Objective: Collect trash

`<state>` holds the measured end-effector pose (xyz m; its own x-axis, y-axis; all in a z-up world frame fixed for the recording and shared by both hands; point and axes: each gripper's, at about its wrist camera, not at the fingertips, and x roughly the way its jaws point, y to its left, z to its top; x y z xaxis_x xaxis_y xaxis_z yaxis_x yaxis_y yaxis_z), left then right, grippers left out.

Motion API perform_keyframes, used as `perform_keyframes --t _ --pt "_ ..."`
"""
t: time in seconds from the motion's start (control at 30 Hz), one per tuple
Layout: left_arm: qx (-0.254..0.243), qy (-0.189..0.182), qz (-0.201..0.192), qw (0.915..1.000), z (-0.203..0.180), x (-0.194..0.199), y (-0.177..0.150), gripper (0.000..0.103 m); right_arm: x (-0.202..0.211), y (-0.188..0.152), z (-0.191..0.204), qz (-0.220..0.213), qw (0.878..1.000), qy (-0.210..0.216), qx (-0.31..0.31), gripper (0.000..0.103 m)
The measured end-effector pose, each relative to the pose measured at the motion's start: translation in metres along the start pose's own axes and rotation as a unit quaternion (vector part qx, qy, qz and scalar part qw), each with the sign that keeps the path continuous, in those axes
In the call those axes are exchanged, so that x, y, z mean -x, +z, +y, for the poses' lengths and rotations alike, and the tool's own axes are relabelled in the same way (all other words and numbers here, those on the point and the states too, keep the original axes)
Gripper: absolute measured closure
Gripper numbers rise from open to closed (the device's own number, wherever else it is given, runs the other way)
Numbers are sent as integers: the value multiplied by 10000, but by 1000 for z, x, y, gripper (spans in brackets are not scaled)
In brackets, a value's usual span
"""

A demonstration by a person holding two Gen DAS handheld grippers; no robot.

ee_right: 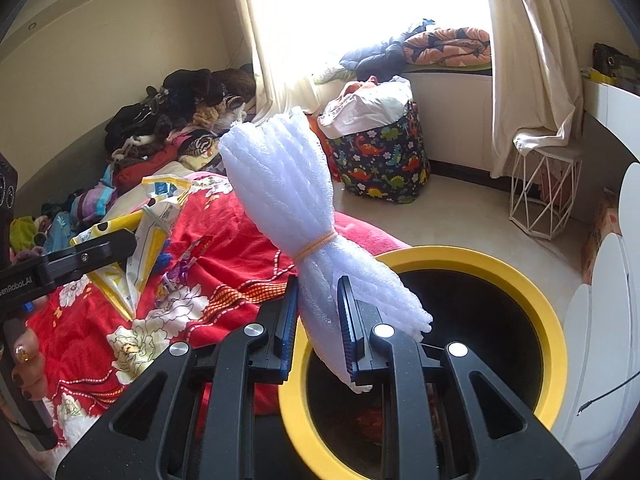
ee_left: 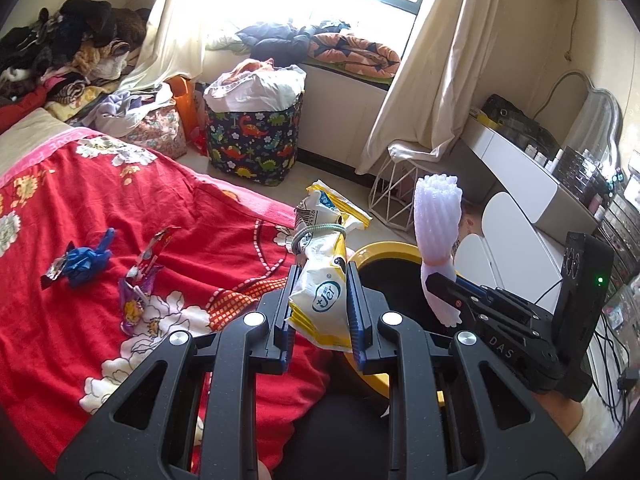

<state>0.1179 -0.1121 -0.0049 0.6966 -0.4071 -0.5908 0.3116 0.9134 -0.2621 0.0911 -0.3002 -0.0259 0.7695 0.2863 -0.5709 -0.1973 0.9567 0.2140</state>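
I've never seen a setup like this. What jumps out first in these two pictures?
Each gripper clamps a bundle tied with a band: the left gripper a yellow-and-white wrapper, the right gripper a white foam roll above a yellow-rimmed bin. Behind lies a red flowered blanket with small wrappers on it.

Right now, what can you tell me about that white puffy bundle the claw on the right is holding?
The white foam-net bundle looks like soft, ribbed packing mesh gathered into a sheaf. A thin orange rubber band cinches it near the middle, so the upper part fans out wide and the lower part is narrower. It stands nearly upright, leaning slightly left. The right claw grips its lower part between blue-padded fingers, holding it above the round yellow-rimmed black bin. Apart from the band and the claw, nothing appears to touch it.
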Motion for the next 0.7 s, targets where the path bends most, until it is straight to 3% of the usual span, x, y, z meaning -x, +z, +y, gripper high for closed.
perform_keyframes --t 0.7 --pt "-292 -266 215 9990 -38 -30 -8 87 2 -10 -42 46 9981 -410 -459 84"
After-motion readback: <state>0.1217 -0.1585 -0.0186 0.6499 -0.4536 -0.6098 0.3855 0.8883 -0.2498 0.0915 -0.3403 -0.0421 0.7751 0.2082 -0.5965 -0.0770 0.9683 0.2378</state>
